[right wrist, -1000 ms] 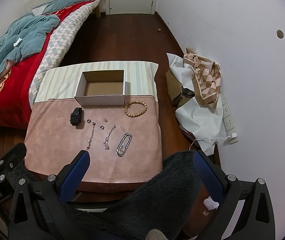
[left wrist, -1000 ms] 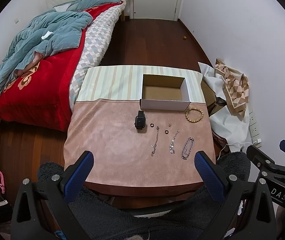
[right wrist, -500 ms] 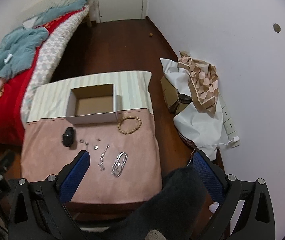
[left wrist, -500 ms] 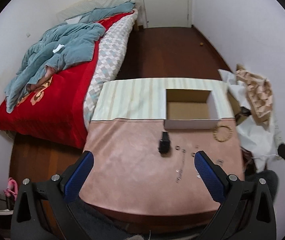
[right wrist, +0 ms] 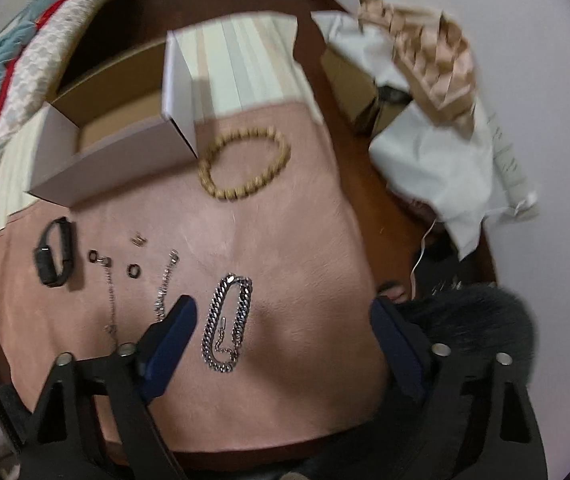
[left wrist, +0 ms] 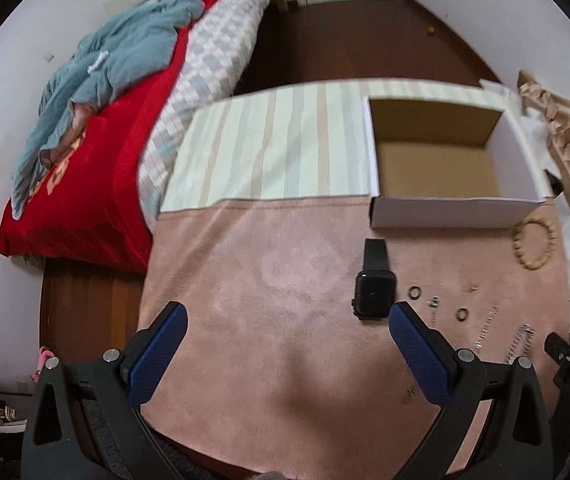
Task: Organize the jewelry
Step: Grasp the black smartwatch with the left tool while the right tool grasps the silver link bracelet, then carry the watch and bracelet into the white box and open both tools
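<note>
The left gripper [left wrist: 285,328] hangs over the pink cloth [left wrist: 265,300] with its jaws wide apart and nothing between them. The black watch [left wrist: 373,292] lies just by its right finger, at about 1 o'clock. The cardboard box [right wrist: 117,152] sits at 11 o'clock from the right gripper [right wrist: 281,320]. The bead bracelet [right wrist: 245,164] lies at 12 o'clock, touching the box corner. The right gripper's jaws are closing, with nothing pinched. The silver chain bracelet [right wrist: 227,322] lies flat between them, close to the left finger.
</note>
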`<action>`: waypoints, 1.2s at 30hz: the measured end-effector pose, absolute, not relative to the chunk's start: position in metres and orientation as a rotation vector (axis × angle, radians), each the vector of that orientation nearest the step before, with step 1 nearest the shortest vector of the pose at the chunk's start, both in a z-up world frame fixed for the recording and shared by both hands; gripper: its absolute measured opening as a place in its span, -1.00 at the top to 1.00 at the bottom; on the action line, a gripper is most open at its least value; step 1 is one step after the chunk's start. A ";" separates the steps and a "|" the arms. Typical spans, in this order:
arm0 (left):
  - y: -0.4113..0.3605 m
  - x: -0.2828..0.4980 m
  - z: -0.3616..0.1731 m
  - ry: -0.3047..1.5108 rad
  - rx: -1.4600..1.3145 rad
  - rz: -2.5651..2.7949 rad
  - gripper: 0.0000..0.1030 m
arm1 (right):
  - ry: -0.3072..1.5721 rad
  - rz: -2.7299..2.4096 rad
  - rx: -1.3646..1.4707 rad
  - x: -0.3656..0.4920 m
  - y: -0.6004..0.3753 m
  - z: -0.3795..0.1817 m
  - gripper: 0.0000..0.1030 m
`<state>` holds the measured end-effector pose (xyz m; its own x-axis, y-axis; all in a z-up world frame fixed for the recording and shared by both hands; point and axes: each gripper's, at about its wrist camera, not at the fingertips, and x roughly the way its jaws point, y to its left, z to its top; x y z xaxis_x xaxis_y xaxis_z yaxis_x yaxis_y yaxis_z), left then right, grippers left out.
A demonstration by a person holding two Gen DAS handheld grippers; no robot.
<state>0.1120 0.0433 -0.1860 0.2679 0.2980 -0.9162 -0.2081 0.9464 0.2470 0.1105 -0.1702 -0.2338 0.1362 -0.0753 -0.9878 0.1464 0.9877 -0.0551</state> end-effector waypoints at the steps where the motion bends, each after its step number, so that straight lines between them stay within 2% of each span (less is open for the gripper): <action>1: 0.043 0.117 -0.194 1.273 0.085 0.339 -1.00 | 1.440 -0.158 0.081 0.112 -0.170 -0.245 -0.57; 5: 0.043 0.135 -0.223 1.333 0.061 0.311 -0.99 | 1.510 -0.153 0.130 0.118 -0.168 -0.274 -0.40; 13: 0.029 0.158 -0.266 1.410 0.039 0.210 -0.94 | 1.561 -0.160 0.176 0.125 -0.167 -0.294 -0.38; 16: 0.023 0.160 -0.276 1.421 0.054 0.190 -0.60 | 1.560 -0.160 0.164 0.126 -0.164 -0.297 -0.38; 18: 0.019 0.161 -0.282 1.420 0.065 0.181 0.08 | 1.552 -0.164 0.156 0.126 -0.162 -0.297 -0.38; 20: 0.019 0.160 -0.283 1.422 0.042 0.166 0.36 | 1.538 -0.172 0.159 0.127 -0.161 -0.297 -0.38; 21: 0.019 0.159 -0.282 1.414 0.043 0.169 0.39 | 1.531 -0.173 0.159 0.128 -0.160 -0.298 -0.38; 22: 0.018 0.159 -0.281 1.409 0.049 0.170 0.40 | 1.522 -0.177 0.152 0.128 -0.158 -0.298 -0.30; 24: 0.018 0.156 -0.278 1.398 0.046 0.164 0.43 | 1.489 -0.184 0.100 0.126 -0.152 -0.295 0.03; 25: 0.018 0.155 -0.277 1.395 0.046 0.163 0.43 | 1.468 -0.177 0.078 0.125 -0.148 -0.293 0.45; 26: 0.017 0.153 -0.277 1.390 0.050 0.163 0.43 | 1.454 -0.167 0.058 0.125 -0.144 -0.291 0.73; 36: 0.022 0.133 -0.251 1.344 0.026 0.154 0.43 | 1.432 -0.072 0.271 0.120 -0.154 -0.274 0.75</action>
<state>0.1333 0.0224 -0.2508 0.2166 0.1260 -0.9681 -0.0960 0.9896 0.1073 0.1197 -0.1535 -0.2738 0.1424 0.1123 -0.9834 0.2111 0.9672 0.1410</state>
